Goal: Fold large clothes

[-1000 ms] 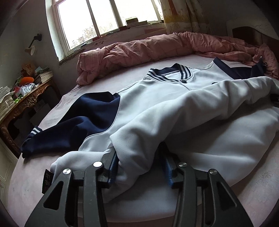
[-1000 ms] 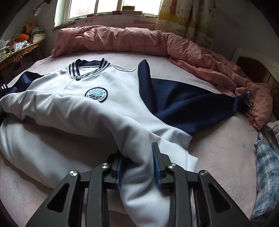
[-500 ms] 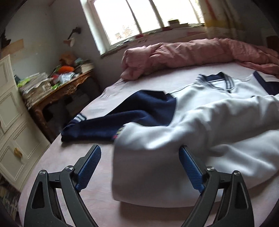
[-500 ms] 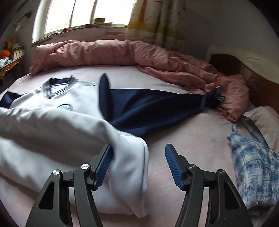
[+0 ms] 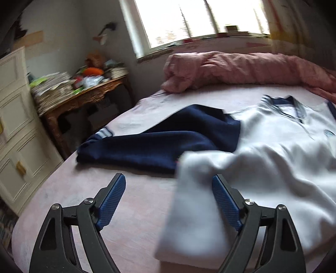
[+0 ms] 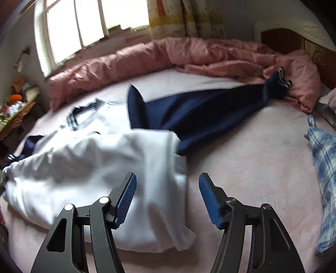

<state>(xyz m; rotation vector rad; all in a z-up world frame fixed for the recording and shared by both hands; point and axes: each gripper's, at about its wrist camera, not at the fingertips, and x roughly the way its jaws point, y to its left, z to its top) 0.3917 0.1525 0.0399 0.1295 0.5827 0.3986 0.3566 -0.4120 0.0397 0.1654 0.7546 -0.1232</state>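
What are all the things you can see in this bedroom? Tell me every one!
jacket: one, white body with navy sleeves, spread on the bed, lower part folded up
bed: one, pale pink sheet, under everything
quilt: one, pink, bunched along the far edge below the window
checked cloth: one, blue and white, on the bed's right side
window: one, bright, on the far wall
curtain: one, yellowish patterned, beside the window
side table: one, carved brown wood, piled with clutter
cabinet: one, cream, left of the table
left gripper: one, black with blue pads, jaws closing, nothing pinched
right gripper: one, same colours, open
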